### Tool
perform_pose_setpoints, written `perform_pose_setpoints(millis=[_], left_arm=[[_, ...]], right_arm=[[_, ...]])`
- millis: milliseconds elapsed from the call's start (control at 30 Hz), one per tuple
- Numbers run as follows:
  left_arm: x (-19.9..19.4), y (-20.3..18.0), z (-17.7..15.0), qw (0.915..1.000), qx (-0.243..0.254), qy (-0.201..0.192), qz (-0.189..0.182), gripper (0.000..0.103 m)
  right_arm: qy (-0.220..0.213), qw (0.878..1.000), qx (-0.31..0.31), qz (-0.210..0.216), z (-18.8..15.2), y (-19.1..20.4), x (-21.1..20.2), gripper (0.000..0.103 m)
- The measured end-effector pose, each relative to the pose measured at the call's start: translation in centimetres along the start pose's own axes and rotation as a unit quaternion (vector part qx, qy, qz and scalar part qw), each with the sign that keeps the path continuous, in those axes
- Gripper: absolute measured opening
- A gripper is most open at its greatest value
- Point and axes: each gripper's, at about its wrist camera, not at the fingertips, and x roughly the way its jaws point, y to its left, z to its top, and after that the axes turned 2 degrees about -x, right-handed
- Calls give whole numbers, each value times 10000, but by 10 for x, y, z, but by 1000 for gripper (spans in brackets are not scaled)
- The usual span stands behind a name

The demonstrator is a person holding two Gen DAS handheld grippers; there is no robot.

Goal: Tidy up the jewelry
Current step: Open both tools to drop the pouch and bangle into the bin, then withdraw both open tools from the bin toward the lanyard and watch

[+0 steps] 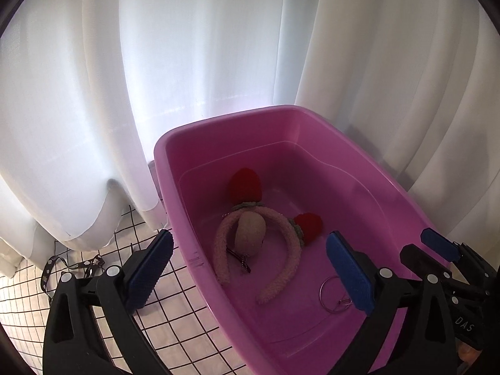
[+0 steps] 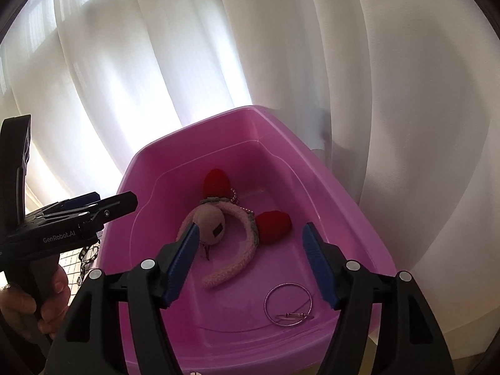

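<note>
A pink plastic bin (image 1: 162, 156) (image 2: 131, 168) holds a fuzzy pink headband (image 1: 295, 250) (image 2: 218, 278) with two red knitted ears (image 1: 245, 184) (image 2: 273, 223). A beige plush ball (image 1: 250, 234) (image 2: 212, 225) lies inside the band's arc. A thin silver ring (image 1: 321, 293) (image 2: 265, 303) with small clips rests on the bin floor, nearer me. My left gripper (image 1: 250, 270) (image 2: 93, 206) is wide open and straddles the bin's left wall, holding nothing. The right gripper (image 2: 250, 264) (image 1: 437, 247) hangs open above the bin's near end, and nothing touches its pads.
White curtains (image 1: 187, 47) hang close behind and beside the bin. The bin stands on a white cloth with a black grid (image 1: 175, 312). A black patterned strap (image 1: 72, 265) (image 2: 87, 256) lies on that cloth left of the bin. A person's hand (image 2: 53, 284) grips the left tool's handle.
</note>
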Motion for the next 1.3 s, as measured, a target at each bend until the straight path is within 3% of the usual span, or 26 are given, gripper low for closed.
perform_pose_setpoints(millis=[467, 833, 1300], left_arm=[[-49, 48, -16, 9967, -458, -368, 559, 97], [-105, 143, -63, 9893, -832, -440, 1113, 97], [-148, 299, -144, 9541, -2077, -232, 2144, 97]], right_arm=[[-125, 9989, -227, 397, -7, 39, -15, 68], [-208, 9911, -828, 1023, -5, 118, -23, 69], [267, 9735, -1459, 1739, -27, 236, 13, 69]])
